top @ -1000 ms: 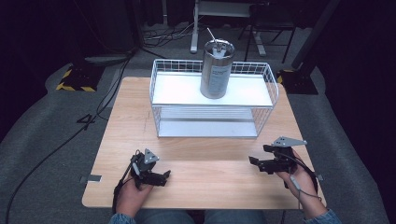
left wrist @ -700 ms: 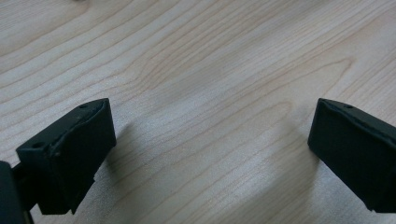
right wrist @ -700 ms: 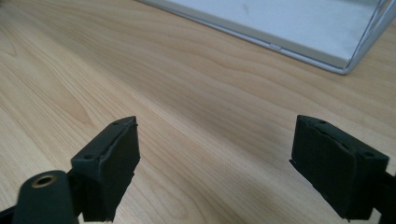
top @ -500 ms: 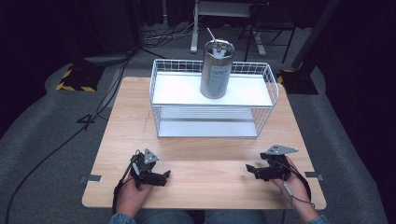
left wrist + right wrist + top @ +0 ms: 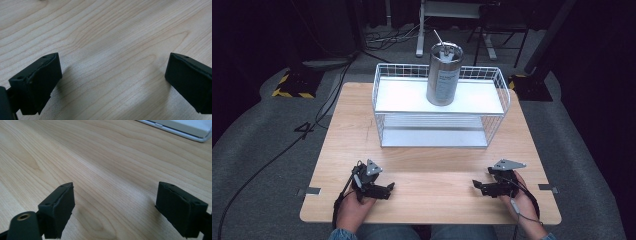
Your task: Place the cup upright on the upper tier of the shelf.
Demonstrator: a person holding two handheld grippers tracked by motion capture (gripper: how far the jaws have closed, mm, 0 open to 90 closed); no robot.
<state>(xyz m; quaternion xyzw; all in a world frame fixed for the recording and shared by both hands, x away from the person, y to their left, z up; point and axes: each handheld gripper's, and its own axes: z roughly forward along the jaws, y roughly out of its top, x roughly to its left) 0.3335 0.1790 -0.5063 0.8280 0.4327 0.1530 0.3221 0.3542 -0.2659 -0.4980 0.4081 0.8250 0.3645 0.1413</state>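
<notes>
My left gripper (image 5: 388,189) rests low on the wooden table (image 5: 432,165) near its front left, held by a hand and pointing right. In the left gripper view its jaws (image 5: 113,80) stand apart over bare wood, nothing between them. My right gripper (image 5: 476,185) sits near the front right, pointing left toward the other one. The right gripper view has its jaws (image 5: 115,207) apart just above the wood, with nothing held. A tall silver metal canister (image 5: 443,75) stands upright in the white wire basket (image 5: 382,127) at the back.
The basket's white base edge (image 5: 180,130) lies ahead of the right gripper. Bare wood lies between the two grippers and in front of the basket. Cables and stand legs cross the grey floor (image 5: 262,150) around the table.
The right hand has sunk toward the table and drawn a little nearer the front edge. The left hand, the canister and the basket have stayed put.
</notes>
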